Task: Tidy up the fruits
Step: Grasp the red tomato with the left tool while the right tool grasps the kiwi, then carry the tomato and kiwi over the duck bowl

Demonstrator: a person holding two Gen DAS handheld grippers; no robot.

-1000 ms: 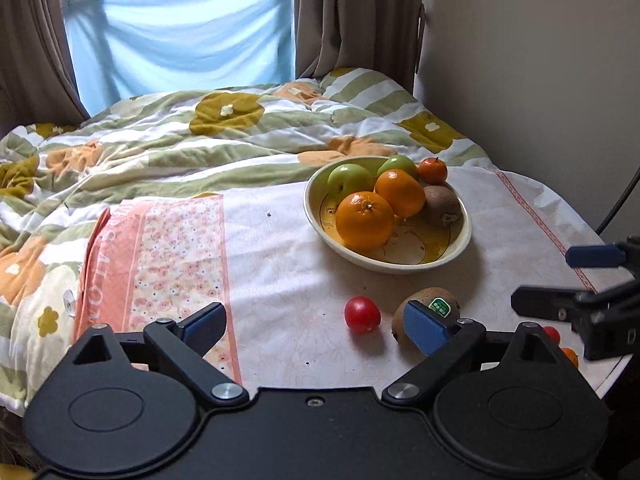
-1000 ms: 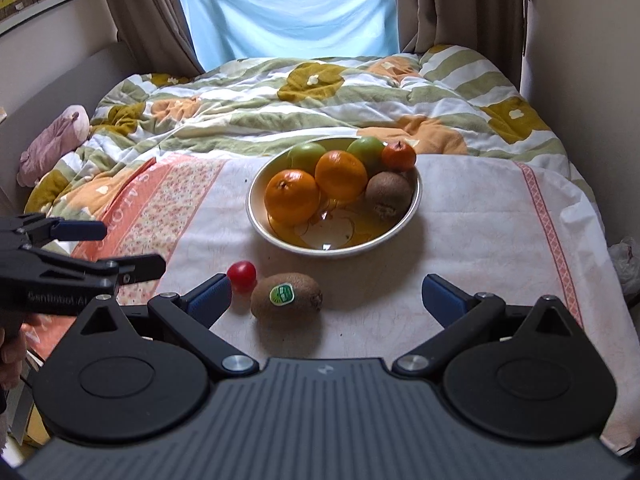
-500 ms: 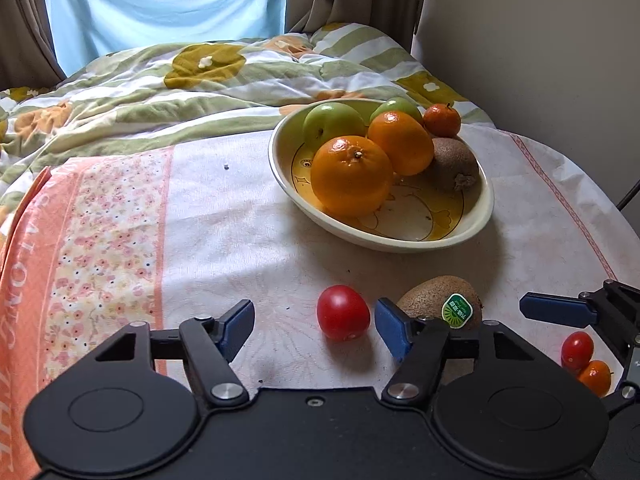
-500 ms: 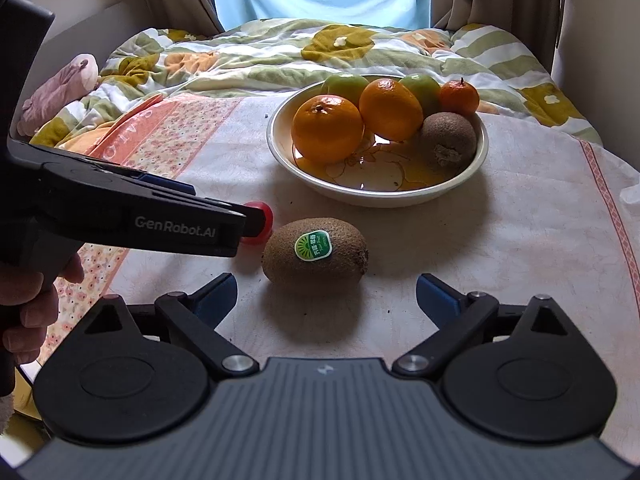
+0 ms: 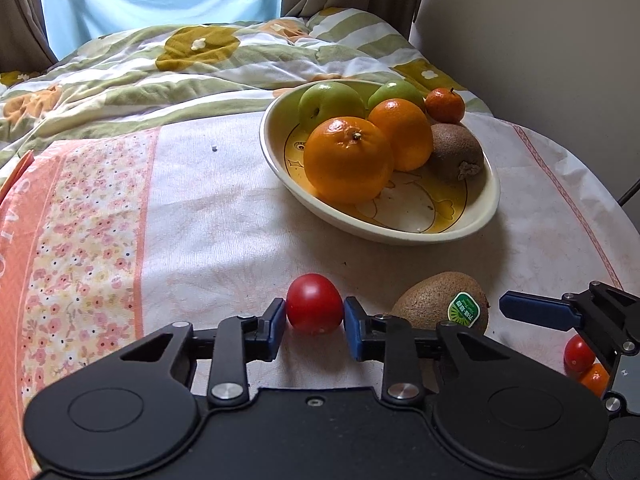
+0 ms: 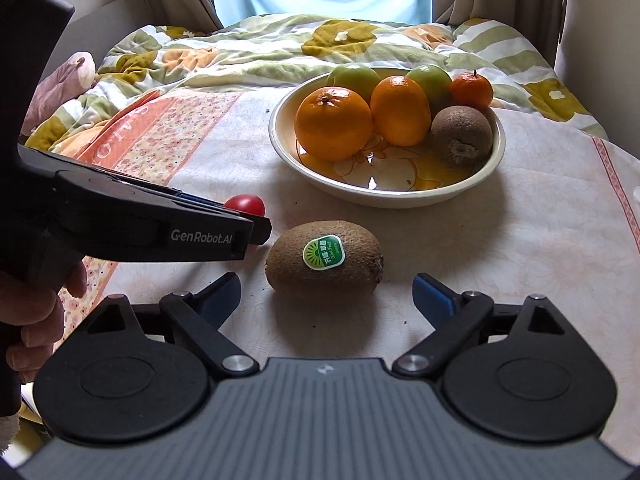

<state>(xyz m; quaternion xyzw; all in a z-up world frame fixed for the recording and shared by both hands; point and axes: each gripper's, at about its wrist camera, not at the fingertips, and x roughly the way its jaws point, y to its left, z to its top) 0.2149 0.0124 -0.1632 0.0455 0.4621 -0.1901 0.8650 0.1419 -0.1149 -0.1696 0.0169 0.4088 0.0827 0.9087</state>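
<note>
**Left claw on the cherry tomato, right claw lined up on the kiwi**

The cloth-covered table (image 5: 224, 216) fills most of both frames from where I sit. The fruit bowl (image 5: 486, 216) is in the upper right of the left wrist view and upper centre of the right wrist view. It already holds two oranges, two green apples, a small tangerine and one kiwi, with bare floor showing at its near side.

Below the bowl, in the centre of the right wrist view, the stickered kiwi (image 6: 324, 255) lies on the cloth, apart from the bowl. My right gripper (image 6: 326, 292) sits just short of it with its jaws spread wide, gripping nothing, one blue pad off each end of the fruit.

The smallest piece in play is the red cherry tomato (image 5: 315, 304), at lower centre of the left wrist view, just left of the kiwi. My left gripper (image 5: 315, 322) has a blue pad against each side of it, clenched on the tomato, which appears to rest on the cloth.

I judge this as the pick-up step for the loose fruit. Next I should lift the tomato straight up with a gentle squeeze, carry it over the bowl's near rim and release it low. Two more little tomatoes (image 5: 585, 362) wait at the lower right edge.
</note>
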